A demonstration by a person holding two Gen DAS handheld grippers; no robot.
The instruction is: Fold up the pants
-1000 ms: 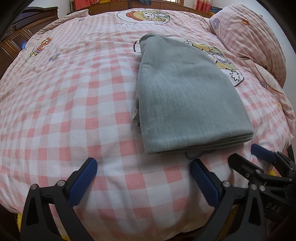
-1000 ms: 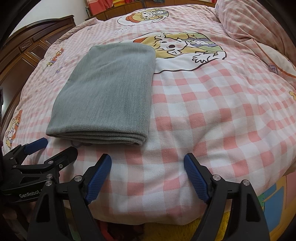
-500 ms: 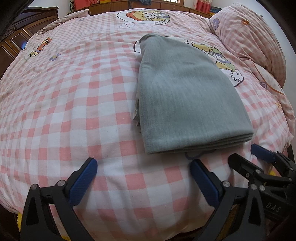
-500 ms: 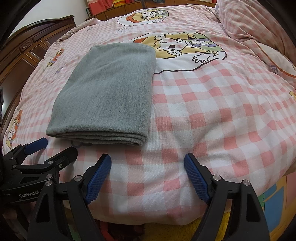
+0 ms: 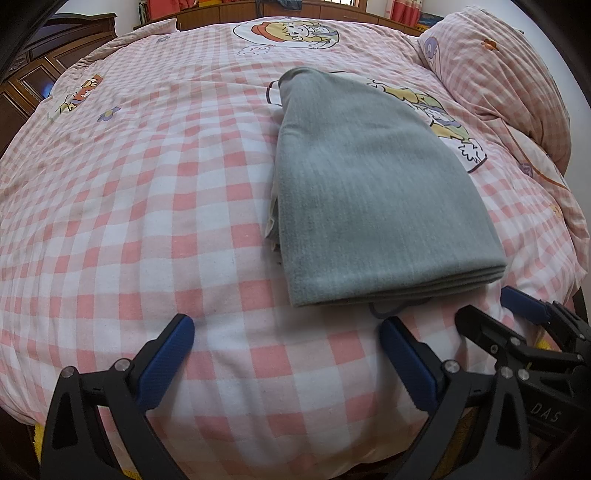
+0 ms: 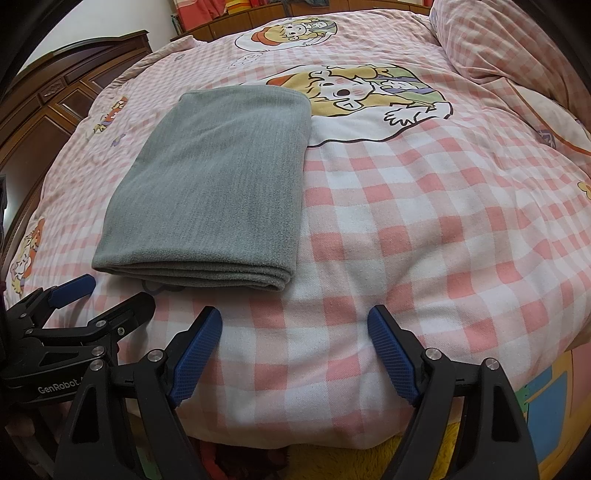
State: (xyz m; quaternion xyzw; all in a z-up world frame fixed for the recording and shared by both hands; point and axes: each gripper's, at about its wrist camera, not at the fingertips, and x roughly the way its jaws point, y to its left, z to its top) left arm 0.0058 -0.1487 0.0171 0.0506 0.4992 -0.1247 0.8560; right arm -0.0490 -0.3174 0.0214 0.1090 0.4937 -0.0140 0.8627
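Note:
The grey pants lie folded into a flat stack of several layers on the pink checked bedspread. They also show in the right wrist view, left of centre. My left gripper is open and empty, just short of the stack's near edge. My right gripper is open and empty, near the stack's right front corner. Each gripper shows in the other's view, the right one at right, the left one at left.
A pink checked pillow or bunched quilt lies at the far right. Dark wooden furniture stands along the left of the bed. A wooden headboard runs along the far end. The bed's near edge is just under the grippers.

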